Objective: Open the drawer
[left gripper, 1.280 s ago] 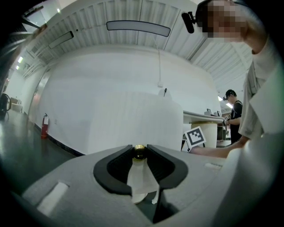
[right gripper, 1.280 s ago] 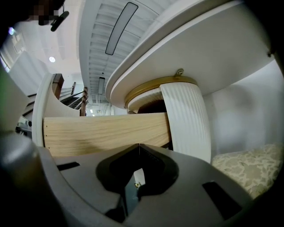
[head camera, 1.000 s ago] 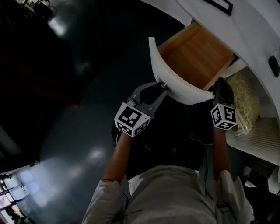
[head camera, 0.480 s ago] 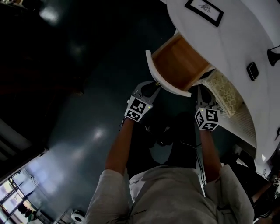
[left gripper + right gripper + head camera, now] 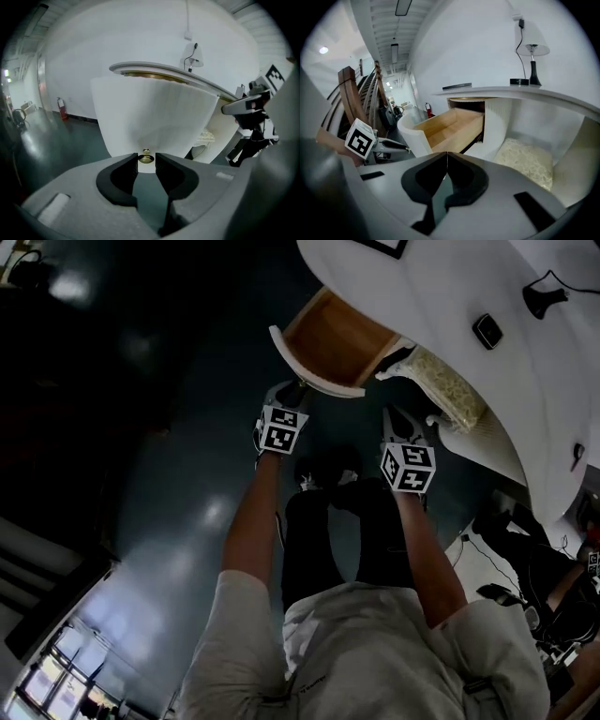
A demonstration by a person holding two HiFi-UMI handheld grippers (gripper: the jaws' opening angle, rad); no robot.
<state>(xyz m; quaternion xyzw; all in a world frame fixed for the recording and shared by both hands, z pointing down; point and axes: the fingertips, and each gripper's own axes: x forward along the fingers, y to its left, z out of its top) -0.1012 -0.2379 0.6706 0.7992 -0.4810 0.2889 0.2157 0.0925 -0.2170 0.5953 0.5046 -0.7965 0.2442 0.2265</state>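
1. My left tool point(image 5: 146, 163): jaws apart, just been opening, brass knob point(image 5: 146, 158) between the tips, not pinched. Backing off crooked could snag it and jerk the front.
2. My right tool point(image 5: 447, 157): jaws together, empty, near the drawer point(image 5: 328, 338). A careless swing could clip its corner.
3. That drawer sits well out of the white table point(image 5: 441, 287), wooden inside showing. More pull might run it off its slides; I can't see a stop.
4. Lamp point(image 5: 533, 42) on top: a jolt could topple it.

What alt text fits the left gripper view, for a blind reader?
The left gripper's two grey jaws, just opening, stand either side of a small brass knob on the white curved drawer front.
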